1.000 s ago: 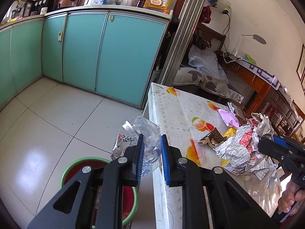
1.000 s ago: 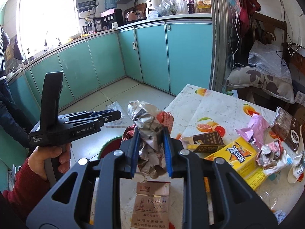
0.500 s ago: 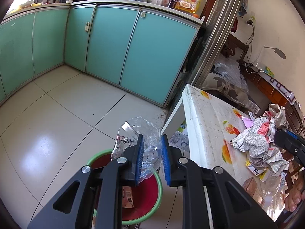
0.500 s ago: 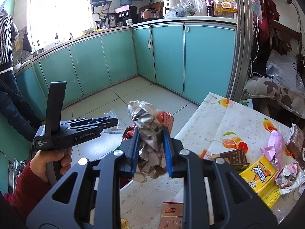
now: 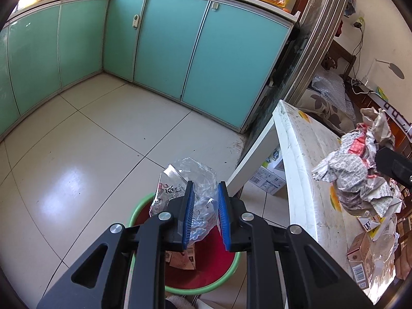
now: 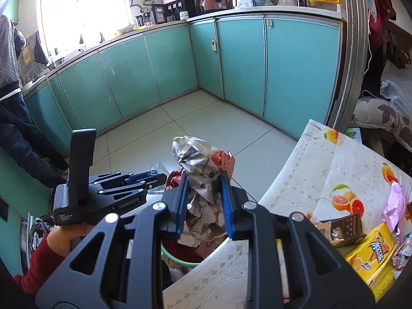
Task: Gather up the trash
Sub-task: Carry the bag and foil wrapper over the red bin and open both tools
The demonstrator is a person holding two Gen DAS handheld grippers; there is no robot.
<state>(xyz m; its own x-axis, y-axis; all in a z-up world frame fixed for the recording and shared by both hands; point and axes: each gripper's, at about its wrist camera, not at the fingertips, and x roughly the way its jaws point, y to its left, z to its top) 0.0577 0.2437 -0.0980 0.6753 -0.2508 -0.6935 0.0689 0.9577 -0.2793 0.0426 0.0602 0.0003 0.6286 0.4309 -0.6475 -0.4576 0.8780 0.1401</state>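
My left gripper [image 5: 205, 215] is shut on a crumpled clear plastic wrapper [image 5: 189, 177] and hangs over a red bin with a green rim [image 5: 226, 275] on the floor beside the table. Some trash lies in the bin. My right gripper [image 6: 203, 203] is shut on a crumpled wad of newspaper and foil [image 6: 198, 159], held above the table's left edge, with the bin [image 6: 180, 257] partly seen below it. In the left wrist view the same wad [image 5: 355, 172] shows at the right. In the right wrist view the left gripper [image 6: 152, 177] is at the left, held by a hand in a red sleeve [image 6: 43, 255].
A table with a fruit-print cloth [image 6: 334, 164] carries a yellow drink carton [image 6: 373, 252], a pink wrapper [image 6: 396, 206] and small boxes. Teal cabinets [image 5: 154, 46] line the tiled floor [image 5: 90, 141]. A cardboard box [image 5: 267, 177] sits under the table. A person [image 6: 13, 103] stands at far left.
Both grippers have moved left, off the table toward the bin, each keeping its load. The left one has sunk and now hangs over the bin; the newspaper wad has reached the table's edge.
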